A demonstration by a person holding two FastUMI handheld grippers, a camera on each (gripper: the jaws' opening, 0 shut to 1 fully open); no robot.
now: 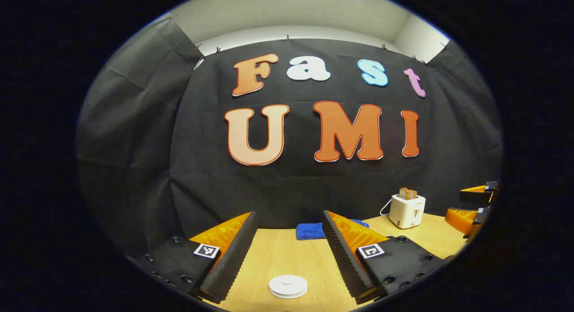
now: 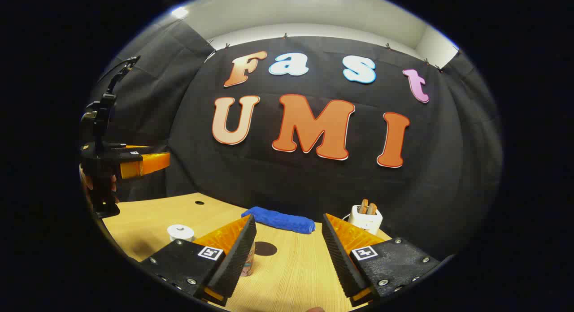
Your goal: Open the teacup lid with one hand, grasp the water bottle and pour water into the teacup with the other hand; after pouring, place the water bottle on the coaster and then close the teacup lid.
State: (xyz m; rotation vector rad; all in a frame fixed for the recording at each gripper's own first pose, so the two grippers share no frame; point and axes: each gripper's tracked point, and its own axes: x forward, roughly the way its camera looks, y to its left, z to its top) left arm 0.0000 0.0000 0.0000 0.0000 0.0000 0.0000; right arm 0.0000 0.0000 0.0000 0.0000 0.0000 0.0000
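Teacup with its white lid on sits on the wooden bench in the left gripper view, low in the picture between the two fingers of the left hand-held gripper, which hangs above it with its jaws spread wide and nothing between them. A blue cloth lies at the far edge of the bench, and a white toaster with bread in its slots stands far right. At the right rim of that view the right hand-held gripper shows in part.

In the right gripper view the right hand-held gripper is also open and empty over the bench. The bottle stands just beside its left finger, mostly hidden behind it; whether they touch cannot be told. A dark round coaster lies just beyond the bottle. The teacup is to the near left, well apart from the bottle. The cloth and toaster lie farther back. The left hand-held gripper hovers at the far left, held by a hand.
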